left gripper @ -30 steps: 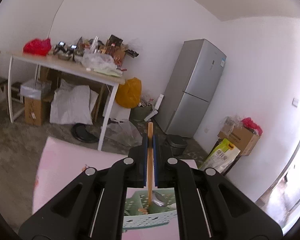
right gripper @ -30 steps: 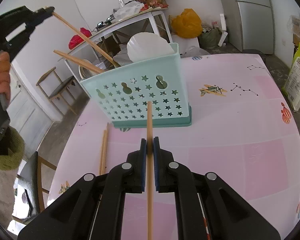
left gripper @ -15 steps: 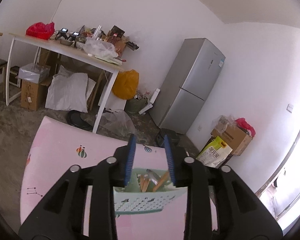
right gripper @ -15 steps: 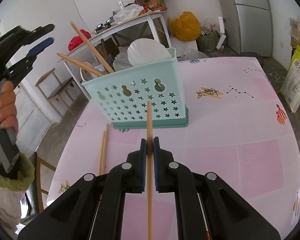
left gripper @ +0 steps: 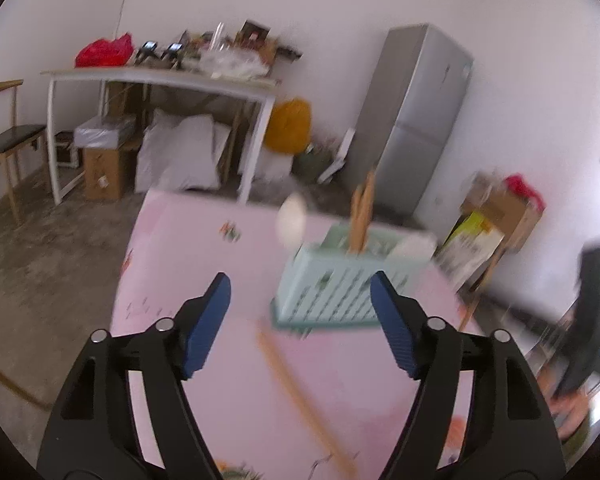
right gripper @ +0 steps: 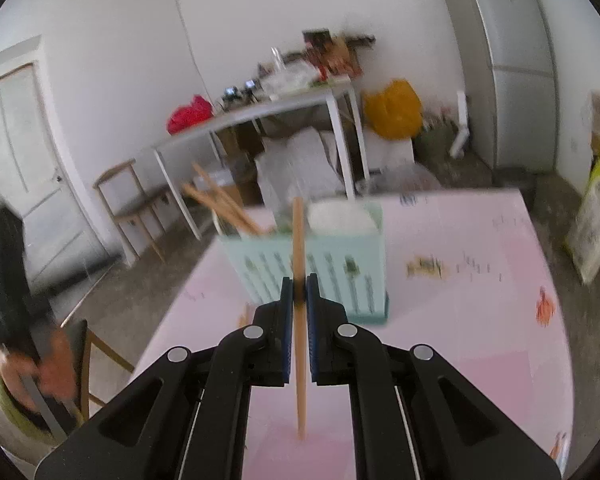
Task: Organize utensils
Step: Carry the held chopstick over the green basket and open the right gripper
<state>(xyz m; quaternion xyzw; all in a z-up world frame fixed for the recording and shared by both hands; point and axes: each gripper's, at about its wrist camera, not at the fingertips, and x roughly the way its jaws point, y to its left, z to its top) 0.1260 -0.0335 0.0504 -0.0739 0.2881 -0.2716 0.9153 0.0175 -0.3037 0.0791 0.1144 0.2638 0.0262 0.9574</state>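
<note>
A pale green perforated basket (left gripper: pixel 340 288) (right gripper: pixel 340 276) stands on the pink table (left gripper: pixel 204 248) (right gripper: pixel 460 312), holding wooden chopsticks (left gripper: pixel 362 216) (right gripper: pixel 224 208) and white spoons (left gripper: pixel 290 222) (right gripper: pixel 340 218). My left gripper (left gripper: pixel 300 312) hovers before the basket, its jaws opening, with nothing between them. Loose chopsticks (left gripper: pixel 300 396) lie on the table beneath it. My right gripper (right gripper: pixel 299 300) is shut on a single wooden chopstick (right gripper: pixel 299 240), held above the table with its tip in front of the basket.
A person's hand (right gripper: pixel 48 376) holds the other gripper's handle at the left of the right wrist view. Beyond the pink table are a cluttered white table (left gripper: pixel 160 80), a wooden chair (left gripper: pixel 4 140), a grey fridge (left gripper: pixel 416 120), boxes and bags (left gripper: pixel 496 216).
My left gripper let its chopstick go into the basket, opened wide, then sank and drew back over the table. My right gripper rose with its chopstick still clamped.
</note>
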